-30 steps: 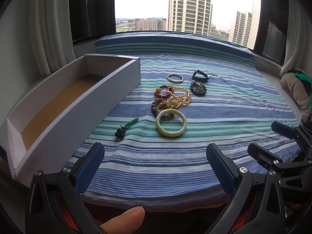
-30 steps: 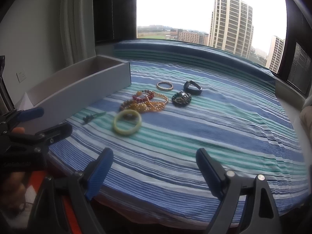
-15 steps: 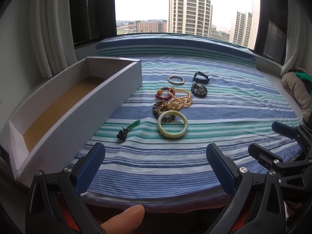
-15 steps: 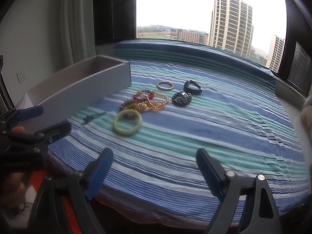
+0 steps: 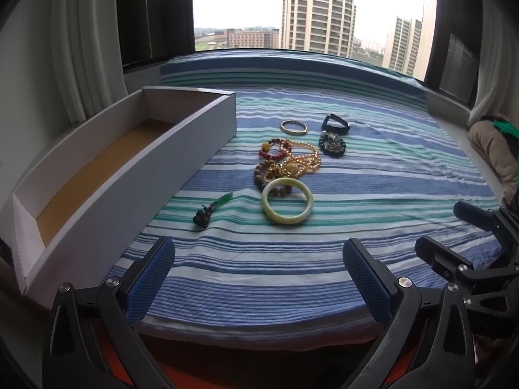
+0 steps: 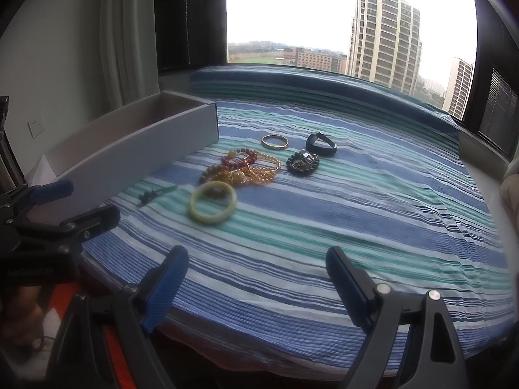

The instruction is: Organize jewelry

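Hovering at the near edge of the striped bedspread (image 5: 373, 175), the left gripper (image 5: 259, 272) and right gripper (image 6: 256, 278) are both standing wide apart and carrying nothing. Ahead of them the jewelry is lying loose: a pale green jade bangle (image 5: 287, 205) nearest, a tangle of beaded bracelets (image 5: 287, 163) just beyond it, a gold bangle (image 5: 293, 127) and dark bracelets farther off (a small green-tipped charm (image 5: 211, 210) is sitting to the left). The long white box (image 5: 136, 175) is running near-to-far along the left side, empty. Judging by position, the left gripper is nearer both bangle and box.
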Demonstrator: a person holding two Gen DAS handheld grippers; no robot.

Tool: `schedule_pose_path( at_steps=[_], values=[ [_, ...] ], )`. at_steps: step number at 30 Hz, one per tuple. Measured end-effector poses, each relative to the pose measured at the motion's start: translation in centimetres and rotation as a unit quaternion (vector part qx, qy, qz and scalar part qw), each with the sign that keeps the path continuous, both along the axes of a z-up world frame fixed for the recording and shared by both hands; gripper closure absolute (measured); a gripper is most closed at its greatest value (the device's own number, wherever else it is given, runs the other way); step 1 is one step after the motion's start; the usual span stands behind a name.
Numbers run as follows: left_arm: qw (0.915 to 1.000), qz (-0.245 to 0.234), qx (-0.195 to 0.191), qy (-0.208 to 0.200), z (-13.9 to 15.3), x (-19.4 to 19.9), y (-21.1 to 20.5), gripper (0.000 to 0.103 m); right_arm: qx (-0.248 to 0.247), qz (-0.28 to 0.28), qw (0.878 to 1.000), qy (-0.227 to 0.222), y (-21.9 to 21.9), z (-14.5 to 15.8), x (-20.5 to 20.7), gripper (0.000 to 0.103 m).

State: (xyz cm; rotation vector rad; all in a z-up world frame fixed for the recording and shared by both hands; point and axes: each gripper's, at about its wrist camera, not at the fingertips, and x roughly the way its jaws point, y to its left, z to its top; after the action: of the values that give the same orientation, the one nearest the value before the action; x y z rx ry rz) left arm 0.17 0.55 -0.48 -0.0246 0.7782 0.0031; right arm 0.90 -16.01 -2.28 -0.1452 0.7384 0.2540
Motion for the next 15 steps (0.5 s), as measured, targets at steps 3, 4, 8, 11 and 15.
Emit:
schedule_pose_path(
  at_steps=[3, 4, 8, 11, 15],
  values=[
    [1.0000, -0.002, 0.001, 0.001, -0.08, 0.05, -0.11, 0.000, 0.000, 0.000, 1.000, 0.001, 0.01, -0.02, 0.03, 0.014],
    [1.0000, -0.003, 0.001, 0.001, -0.08, 0.04, -0.15, 0.000, 0.000, 0.000, 1.000, 0.000, -0.01, 0.01, -0.01, 0.014],
    [1.0000, -0.004, 0.002, 0.001, -0.12, 0.10, -0.25, 0.000, 0.000, 0.000, 1.000, 0.000, 0.06, -0.02, 0.00, 0.014],
    [1.0000, -0.005, 0.003, 0.000, -0.09, 0.07, -0.28, 0.000, 0.000, 0.000, 1.000, 0.000, 0.01, -0.01, -0.02, 0.015],
    [0.9999, -0.010, 0.005, -0.002, -0.03, 0.00, -0.37, 0.000, 0.000, 0.000, 1.000, 0.001, 0.03, -0.05, -0.01, 0.014]
  ],
)
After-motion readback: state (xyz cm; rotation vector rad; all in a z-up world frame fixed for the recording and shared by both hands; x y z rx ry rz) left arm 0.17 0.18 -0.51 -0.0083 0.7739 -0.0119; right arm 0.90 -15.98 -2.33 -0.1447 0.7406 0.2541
